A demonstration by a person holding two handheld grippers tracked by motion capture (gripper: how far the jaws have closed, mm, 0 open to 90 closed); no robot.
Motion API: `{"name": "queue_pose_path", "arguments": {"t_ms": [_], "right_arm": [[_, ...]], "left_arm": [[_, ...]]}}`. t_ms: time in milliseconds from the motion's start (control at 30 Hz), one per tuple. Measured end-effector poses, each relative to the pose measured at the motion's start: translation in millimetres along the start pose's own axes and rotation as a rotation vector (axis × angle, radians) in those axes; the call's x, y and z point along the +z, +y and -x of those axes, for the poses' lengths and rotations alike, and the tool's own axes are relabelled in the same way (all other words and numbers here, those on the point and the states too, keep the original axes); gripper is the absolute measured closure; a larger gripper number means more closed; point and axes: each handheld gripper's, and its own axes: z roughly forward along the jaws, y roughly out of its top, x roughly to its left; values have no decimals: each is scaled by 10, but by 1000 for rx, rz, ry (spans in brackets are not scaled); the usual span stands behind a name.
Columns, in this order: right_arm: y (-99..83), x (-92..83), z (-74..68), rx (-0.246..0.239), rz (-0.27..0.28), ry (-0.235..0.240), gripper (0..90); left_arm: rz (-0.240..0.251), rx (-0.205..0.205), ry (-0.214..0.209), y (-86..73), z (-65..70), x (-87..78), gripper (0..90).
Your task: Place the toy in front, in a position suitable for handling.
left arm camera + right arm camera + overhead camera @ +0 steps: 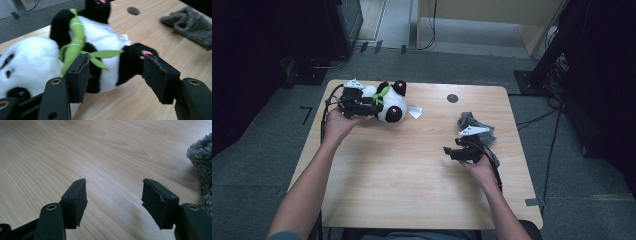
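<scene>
So your left tool is right up against the panda plush at the far left of the table, and honestly it looks like you're only at the grab stage. In the left gripper view the jaws stand apart around the panda's middle: one pad sits beside the green bamboo stalk and its leaves, the other is just next to a black paw with the pink pad, but I can't see either one actually squeezing the fur, so I'd call it spread with the toy between, not pinching yet. The panda is lying on its side on the wood, white tag sticking out toward the middle. Your right tool is parked over bare table with its jaws wide and nothing in them, and the grey fuzzy cloth sits just beside it, untouched. So my guess: nothing moved anywhere yet, the grip and whatever carrying comes after are all still ahead.
</scene>
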Motion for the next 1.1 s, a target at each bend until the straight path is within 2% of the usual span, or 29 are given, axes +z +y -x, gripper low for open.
{"name": "queue_pose_path", "arguments": {"t_ms": [67, 233, 267, 533, 600, 700, 867, 967, 1100], "right_arm": [[1, -1, 3, -1, 3, 0, 371], [2, -11, 9, 8, 5, 4, 373], [2, -12, 9, 9, 5, 4, 373], [3, -10, 10, 8, 4, 4, 376], [4, -15, 13, 4, 9, 2, 378], [9, -37, 24, -1, 20, -8, 385], [13, -63, 37, 4, 33, -17, 391], [17, -88, 53, 11, 48, -31, 395], [18, -117, 82, 23, 61, -33, 403]], "left_arm": [[9, -2, 17, 31, -40, 19, 378], [4, 2, 25, 84, -147, 86, 362], [15, -2, 37, 91, -202, 121, 363], [-31, -15, 27, 48, -299, 342, 340], [-34, -14, 20, 22, -302, 388, 357], [-8, -26, 32, -21, -283, 428, 380], [1, -29, 22, -75, -291, 453, 482], [2, -45, 0, -84, -324, 447, 537], [-5, -80, 1, -73, -319, 437, 614]]}}
